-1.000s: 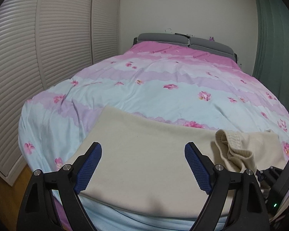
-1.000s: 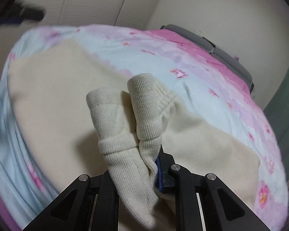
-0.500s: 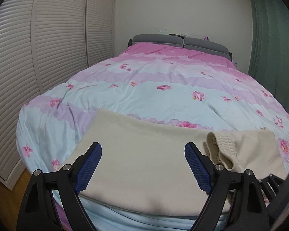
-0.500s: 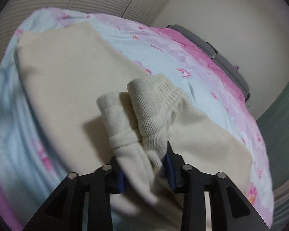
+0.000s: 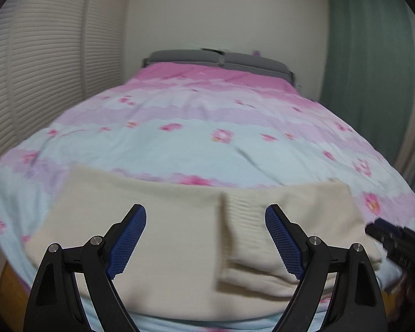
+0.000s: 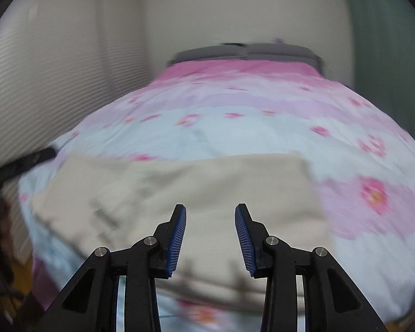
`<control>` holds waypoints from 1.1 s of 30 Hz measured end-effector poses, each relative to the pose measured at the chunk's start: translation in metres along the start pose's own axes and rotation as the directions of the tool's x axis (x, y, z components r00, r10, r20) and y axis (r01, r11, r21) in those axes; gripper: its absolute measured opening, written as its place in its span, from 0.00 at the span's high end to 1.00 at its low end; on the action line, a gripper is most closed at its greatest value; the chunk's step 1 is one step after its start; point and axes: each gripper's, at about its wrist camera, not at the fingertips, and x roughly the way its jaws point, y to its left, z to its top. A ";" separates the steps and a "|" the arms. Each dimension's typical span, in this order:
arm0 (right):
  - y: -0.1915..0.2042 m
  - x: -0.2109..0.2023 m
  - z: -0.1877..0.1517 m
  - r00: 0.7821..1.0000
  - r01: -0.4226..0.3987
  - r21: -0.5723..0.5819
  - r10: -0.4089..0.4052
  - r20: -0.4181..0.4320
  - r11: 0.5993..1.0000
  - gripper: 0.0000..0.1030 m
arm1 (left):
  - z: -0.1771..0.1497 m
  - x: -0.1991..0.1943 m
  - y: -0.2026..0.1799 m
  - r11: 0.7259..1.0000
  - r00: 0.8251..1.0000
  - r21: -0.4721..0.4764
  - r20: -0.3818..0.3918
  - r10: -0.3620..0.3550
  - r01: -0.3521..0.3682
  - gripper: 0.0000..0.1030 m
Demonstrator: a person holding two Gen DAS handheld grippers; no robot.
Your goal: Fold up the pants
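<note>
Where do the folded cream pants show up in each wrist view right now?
Left wrist: the pants span the lower middle, ribbed cuffs between the open fingers.
Right wrist: the pants lie centre-left, above the open fingers.
Shared landmark: grey headboard, top centre.

Nothing here can be read: no words, labels, brand marks, numbers or signs show in either view, and both views are blurred.
</note>
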 end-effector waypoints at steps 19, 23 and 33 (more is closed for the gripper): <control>-0.053 0.022 -0.057 0.961 0.094 0.055 -0.076 -0.266 0.994 0.63 | -0.056 0.086 -0.013 0.999 0.972 -0.020 -0.233 -0.041 0.037 0.12; -0.057 0.006 -0.053 0.971 0.084 0.127 -0.052 -0.232 0.988 0.63 | -0.053 0.068 -0.020 0.999 0.985 0.022 -0.166 -0.037 0.041 0.13; -0.068 -0.012 -0.068 0.978 -0.027 0.368 0.100 -0.180 0.929 0.63 | -0.052 0.063 -0.023 0.996 0.986 0.051 -0.153 -0.069 0.077 0.51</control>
